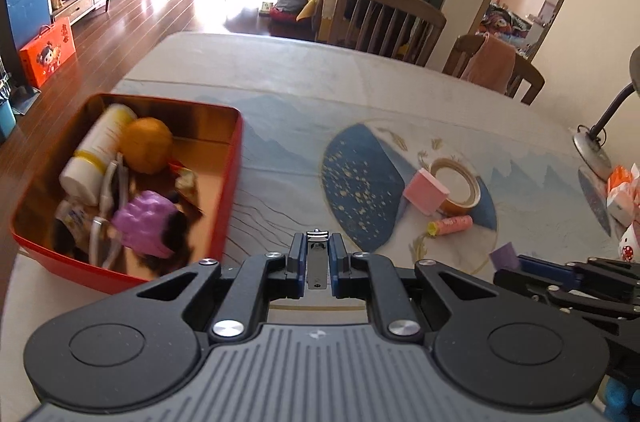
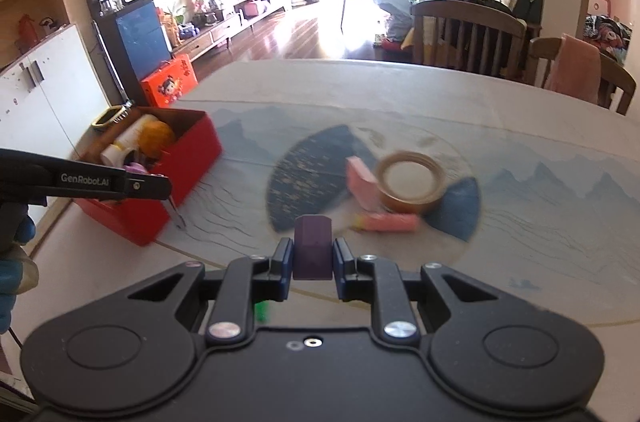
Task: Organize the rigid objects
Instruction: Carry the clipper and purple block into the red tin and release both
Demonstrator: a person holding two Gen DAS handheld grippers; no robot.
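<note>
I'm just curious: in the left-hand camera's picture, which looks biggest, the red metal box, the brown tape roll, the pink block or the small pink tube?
Largest to smallest as they look:
1. Red metal box, though it is nearer.
2. Brown tape roll.
3. Pink block, only slightly smaller than the tape.
4. Small pink tube.

My two grippers are black, with round caps at the corners, silver screw heads on angled links and dark blue pads. The left gripper (image 1: 312,262) has a ribbed grey plate behind its fingers; its side reads "GenRobot.AI" in white. The right gripper (image 2: 313,262) has a plain black body. I seem to wear blue gloves, though blurred.
</note>
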